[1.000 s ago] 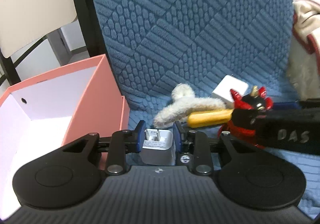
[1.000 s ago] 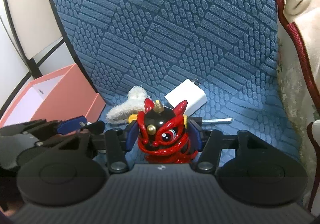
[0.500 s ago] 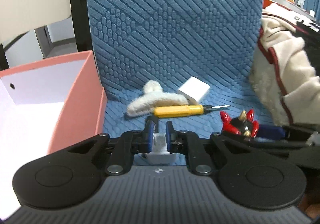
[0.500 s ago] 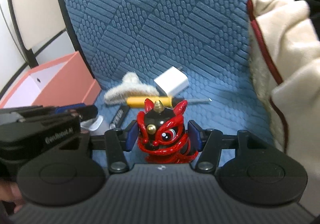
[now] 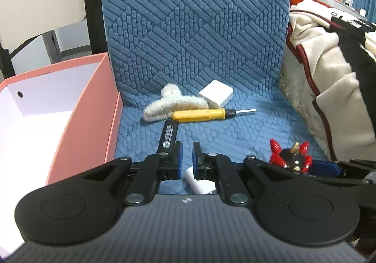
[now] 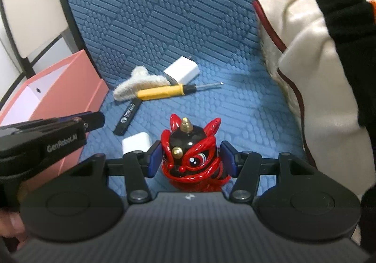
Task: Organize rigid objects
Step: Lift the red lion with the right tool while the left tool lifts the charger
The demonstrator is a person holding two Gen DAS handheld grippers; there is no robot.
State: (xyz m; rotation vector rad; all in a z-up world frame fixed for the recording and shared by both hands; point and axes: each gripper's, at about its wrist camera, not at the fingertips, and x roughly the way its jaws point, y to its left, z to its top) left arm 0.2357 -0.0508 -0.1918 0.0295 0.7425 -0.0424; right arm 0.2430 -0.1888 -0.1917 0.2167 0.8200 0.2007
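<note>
Your right gripper (image 6: 191,157) is clamped on the red lion figurine (image 6: 190,145) at the lower centre of its frame, one blue pad on each flank. Your left gripper (image 5: 186,159) has its claw pinched narrow on nothing. The near white charger (image 5: 199,184) lies loose on the blue quilted seat (image 5: 235,140), just under that claw. The figurine looks glossy and rounded, so a jolt on the way to the pink box (image 5: 94,121) at the left edge could let it twist out of the pads. The box also lies past your left gripper, so the two tools could knock together. A second pinch at the charger could push it away rather than catch it. By count: two white chargers, the other one (image 5: 216,96) at the seat's back; one yellow screwdriver (image 5: 199,114); one fuzzy beige clip (image 5: 169,104); one black bar (image 5: 169,133); one figurine; one box.
</note>
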